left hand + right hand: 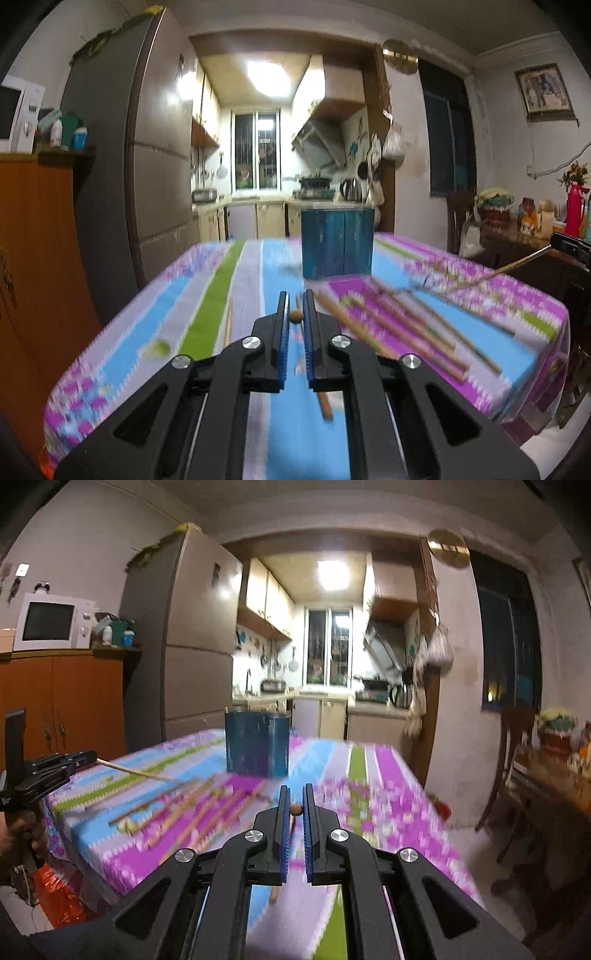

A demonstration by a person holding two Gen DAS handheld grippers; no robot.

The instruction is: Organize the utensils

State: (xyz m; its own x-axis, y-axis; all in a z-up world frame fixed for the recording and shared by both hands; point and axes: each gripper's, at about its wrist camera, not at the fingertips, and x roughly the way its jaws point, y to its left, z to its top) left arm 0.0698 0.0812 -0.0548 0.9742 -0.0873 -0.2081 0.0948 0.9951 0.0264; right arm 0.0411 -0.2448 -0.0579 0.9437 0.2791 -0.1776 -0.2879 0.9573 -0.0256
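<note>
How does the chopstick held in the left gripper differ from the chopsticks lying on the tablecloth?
The chopstick in the left gripper is lifted off the table and clamped between the pads; the loose chopsticks lie flat on the striped tablecloth, untouched. The held one shows end-on as a round brown tip; the loose ones show full length, side by side. All look like brown wood.

Home kitchen: fridge [184, 627], microwave [55, 622], range hood [317, 142]

right gripper [295, 805] clamping chopstick [295, 809], blue holder [256, 744] beyond
</note>
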